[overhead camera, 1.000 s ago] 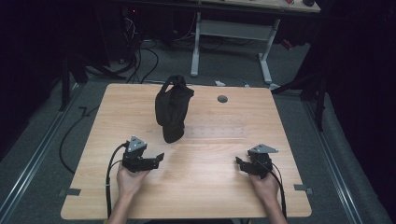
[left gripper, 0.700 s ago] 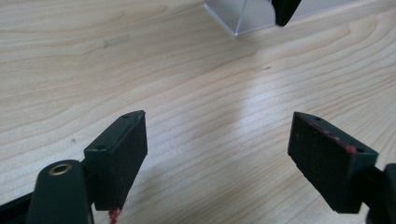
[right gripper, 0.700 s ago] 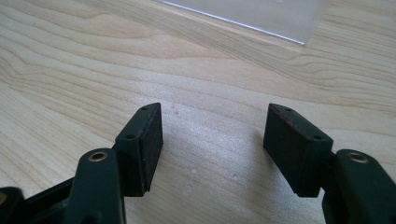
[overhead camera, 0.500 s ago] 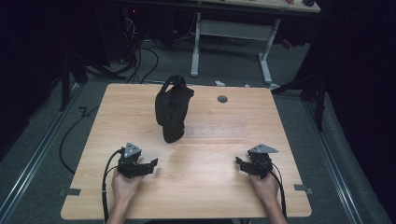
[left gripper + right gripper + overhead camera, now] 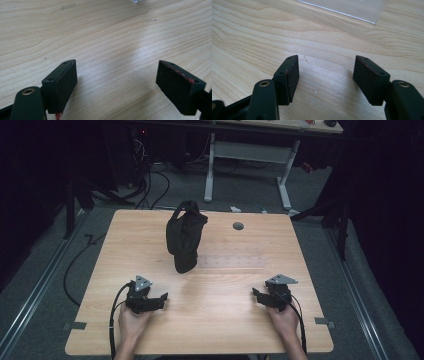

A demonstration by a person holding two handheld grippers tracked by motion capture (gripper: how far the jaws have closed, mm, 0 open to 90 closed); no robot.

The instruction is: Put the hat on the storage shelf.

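Bag [image 5: 185, 241] stood upright, black, toward the table's [image 5: 220, 330] far middle, well apart from both grippers. Left gripper [image 5: 159, 300] rested near the front left, its jaws spread wide over bare wood, gripping nothing. Right gripper [image 5: 256, 296] rested near the front right, jaws likewise parted and empty, a clear ruler [image 5: 230, 261] lying beyond it.
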